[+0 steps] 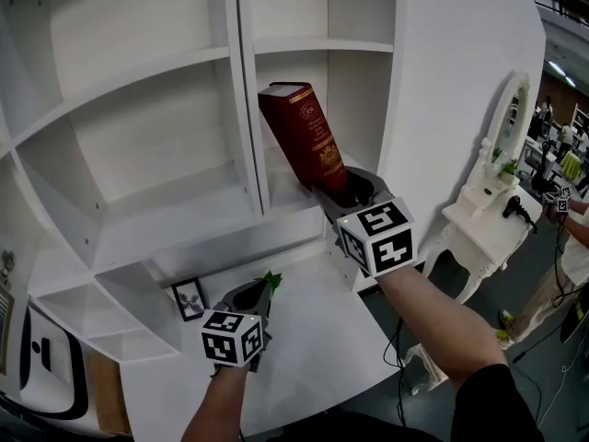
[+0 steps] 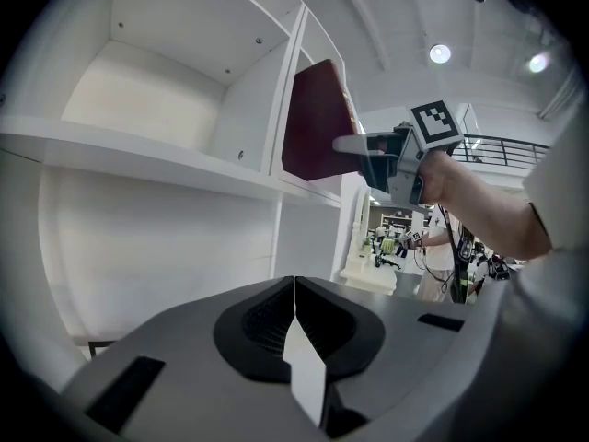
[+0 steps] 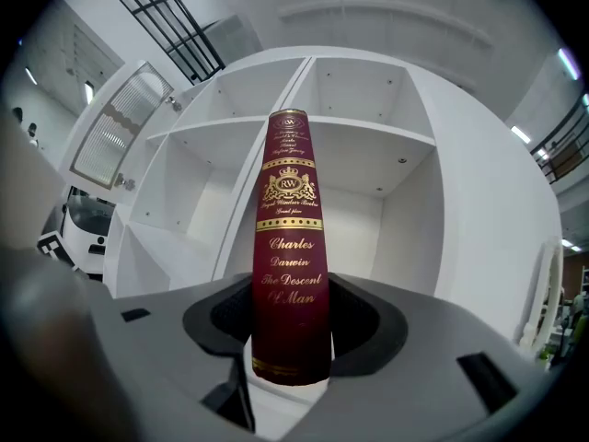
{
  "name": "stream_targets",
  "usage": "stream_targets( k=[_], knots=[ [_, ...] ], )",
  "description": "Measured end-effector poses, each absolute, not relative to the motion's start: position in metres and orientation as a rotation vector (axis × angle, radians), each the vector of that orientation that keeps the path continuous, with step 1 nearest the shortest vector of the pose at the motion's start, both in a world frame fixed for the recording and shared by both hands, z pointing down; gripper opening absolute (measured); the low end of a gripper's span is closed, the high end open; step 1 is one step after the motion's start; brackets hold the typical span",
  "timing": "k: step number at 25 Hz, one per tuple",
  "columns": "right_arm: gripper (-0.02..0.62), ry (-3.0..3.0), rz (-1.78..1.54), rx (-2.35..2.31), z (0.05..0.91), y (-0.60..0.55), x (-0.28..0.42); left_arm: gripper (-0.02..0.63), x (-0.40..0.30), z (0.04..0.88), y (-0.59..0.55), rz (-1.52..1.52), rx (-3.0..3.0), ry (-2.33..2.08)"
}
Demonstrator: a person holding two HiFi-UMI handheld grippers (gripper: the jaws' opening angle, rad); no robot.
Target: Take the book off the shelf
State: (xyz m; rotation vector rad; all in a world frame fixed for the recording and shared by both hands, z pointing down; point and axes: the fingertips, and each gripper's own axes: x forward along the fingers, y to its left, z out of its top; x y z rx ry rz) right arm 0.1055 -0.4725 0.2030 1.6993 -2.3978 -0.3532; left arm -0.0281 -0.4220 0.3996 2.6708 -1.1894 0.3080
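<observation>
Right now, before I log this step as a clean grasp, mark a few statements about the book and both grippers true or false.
1. The right gripper has the book between its jaws. True.
2. The book stands upright. False: it leans, with its top toward the divider.
3. The left gripper grips the picture frame. False: its jaws are together with nothing between them, and the picture frame sits apart, to its left.
4. The book's spine is dark red with gold lettering. True.

Maroon book with gold lettering and bands; white shelf; black picture frame; green leaves
</observation>
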Motion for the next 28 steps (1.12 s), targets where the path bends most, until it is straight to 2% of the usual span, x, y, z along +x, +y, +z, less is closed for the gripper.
stream_targets(
  k=[12,28],
  knots=[
    [0.219,-2.541,-0.272,1.803,0.202,-0.417,0.15,0.011,-0.014,0.404,-0.415,0.336,2.702,-1.136],
    [0.219,-2.589,-0.172,1.809,0.258,-0.343,0.137,0.011,-0.018,0.39,-0.393,0.222,2.789,-1.07]
  ],
)
